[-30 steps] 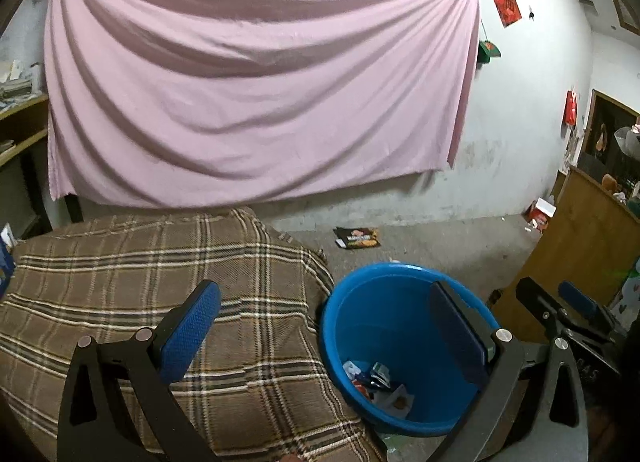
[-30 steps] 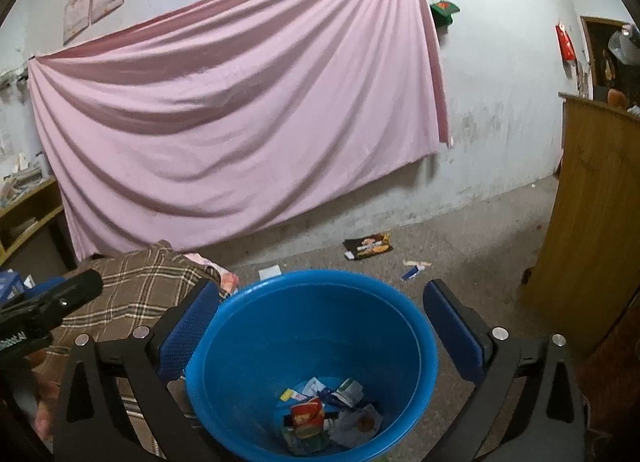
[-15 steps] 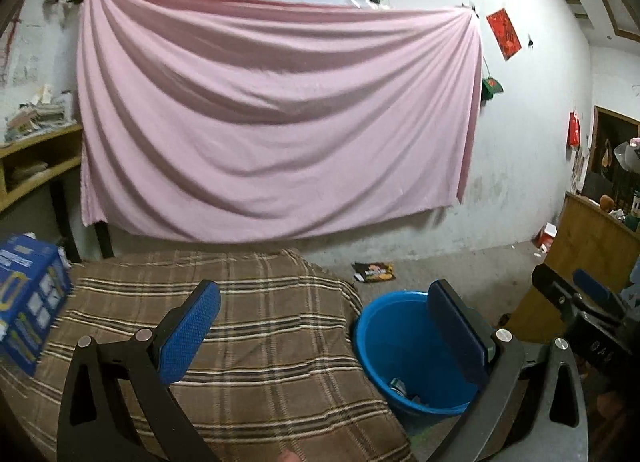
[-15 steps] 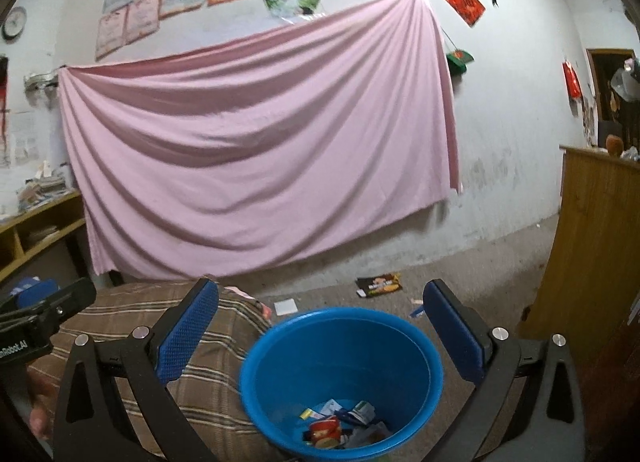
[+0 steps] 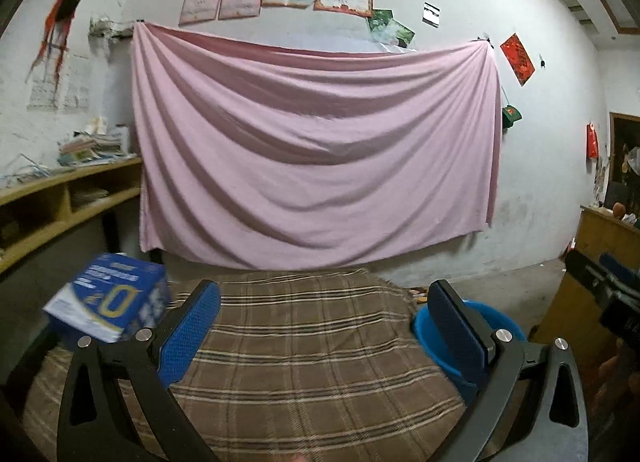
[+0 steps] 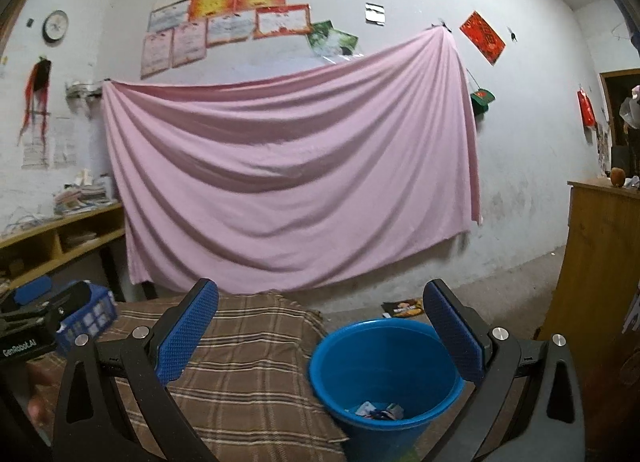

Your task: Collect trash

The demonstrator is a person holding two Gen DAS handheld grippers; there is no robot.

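Observation:
A blue bucket stands on the floor beside the table, with several scraps of trash at its bottom. In the left wrist view only its rim shows behind my right finger. My left gripper is open and empty above the plaid cloth. My right gripper is open and empty, high above the bucket and the table's right edge. A blue and white box sits on the table's left end; it also shows in the right wrist view.
A pink sheet hangs on the back wall. A dark wrapper lies on the floor near the wall. A wooden cabinet stands at the right. Wooden shelves with papers line the left wall.
Both grippers have risen and pulled back from the bucket. The views tilted up, the bucket looks smaller and lower, and the blue box came into view at the left.

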